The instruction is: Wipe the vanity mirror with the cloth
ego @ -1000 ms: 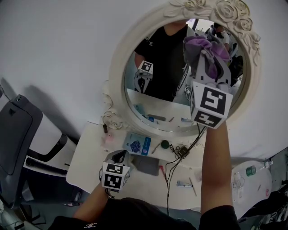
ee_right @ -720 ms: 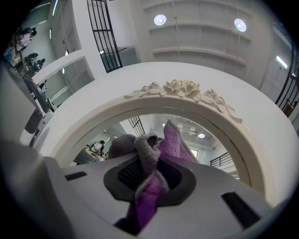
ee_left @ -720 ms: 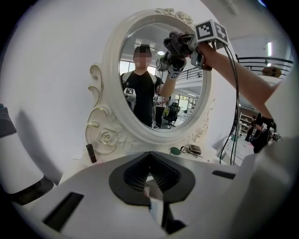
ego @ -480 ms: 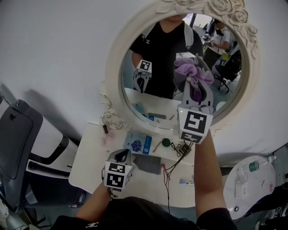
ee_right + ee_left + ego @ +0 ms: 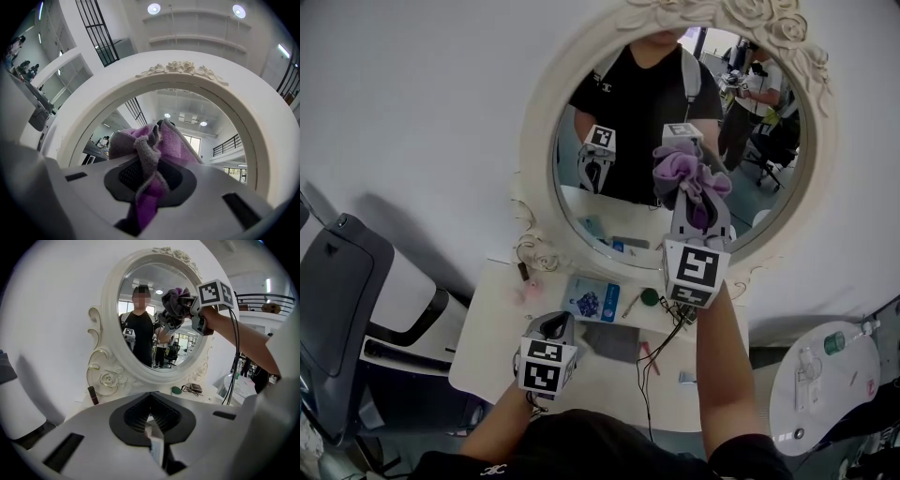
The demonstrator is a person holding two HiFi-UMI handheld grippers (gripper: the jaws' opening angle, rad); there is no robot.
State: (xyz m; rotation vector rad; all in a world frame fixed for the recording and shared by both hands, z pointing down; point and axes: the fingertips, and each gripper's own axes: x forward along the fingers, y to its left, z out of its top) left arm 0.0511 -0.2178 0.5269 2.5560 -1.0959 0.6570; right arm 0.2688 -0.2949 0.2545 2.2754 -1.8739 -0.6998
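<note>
The oval vanity mirror [image 5: 628,131] in its ornate white frame [image 5: 538,131] hangs over the white table. A purple and grey cloth [image 5: 686,176] is bunched against the glass right of centre, and my right gripper [image 5: 696,195] is shut on it. In the right gripper view the cloth [image 5: 151,154] spills out between the jaws, with the frame [image 5: 183,70] arching above. My left gripper [image 5: 551,328] hovers low over the table, shut, with nothing between its jaws. From the left gripper view, the cloth [image 5: 175,301] sits at the upper right of the mirror [image 5: 147,319].
On the vanity table [image 5: 483,361] lie a blue packet [image 5: 589,299], a grey pad [image 5: 613,342], a green round lid [image 5: 649,297] and a black cable [image 5: 649,370]. A dark chair [image 5: 337,300] stands at the left. At the right is a round white side table [image 5: 825,375].
My right gripper has carried the cloth leftward and down across the glass. The left gripper has hardly moved.
</note>
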